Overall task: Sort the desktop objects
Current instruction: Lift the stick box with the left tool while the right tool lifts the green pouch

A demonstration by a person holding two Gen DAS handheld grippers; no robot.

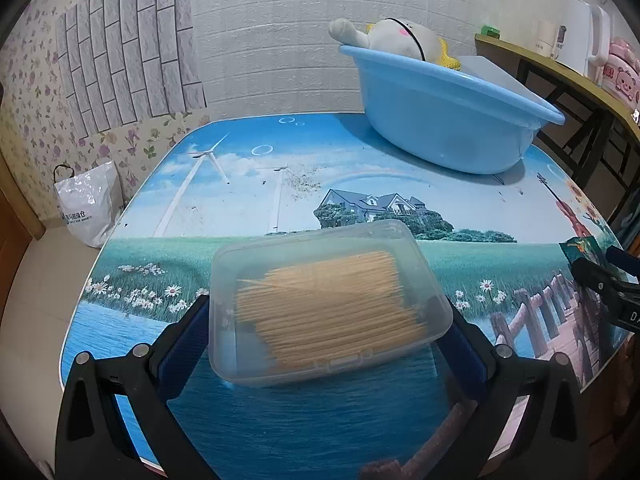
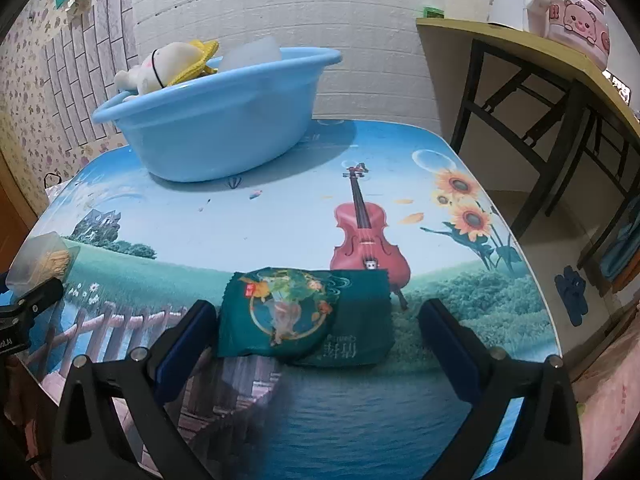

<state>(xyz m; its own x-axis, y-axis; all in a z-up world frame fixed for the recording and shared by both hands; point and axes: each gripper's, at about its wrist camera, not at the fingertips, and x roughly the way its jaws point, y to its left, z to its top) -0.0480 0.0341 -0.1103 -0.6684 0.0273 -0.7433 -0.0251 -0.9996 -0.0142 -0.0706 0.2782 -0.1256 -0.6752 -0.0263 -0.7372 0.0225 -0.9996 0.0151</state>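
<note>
Fingers (image 1: 202, 320) flank toothpick box (image 1: 328, 300); right view: green packet (image 2: 304, 316).

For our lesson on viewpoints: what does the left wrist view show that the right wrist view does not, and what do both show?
Only the left wrist view: the left hand-held gripper around the toothpick box, and a white bag on the floor.
Only the right wrist view: the right hand-held gripper open around a green packet, plus the printed violin and sunflowers.
Both: the blue basin holding a plush toy, and the table.
</note>
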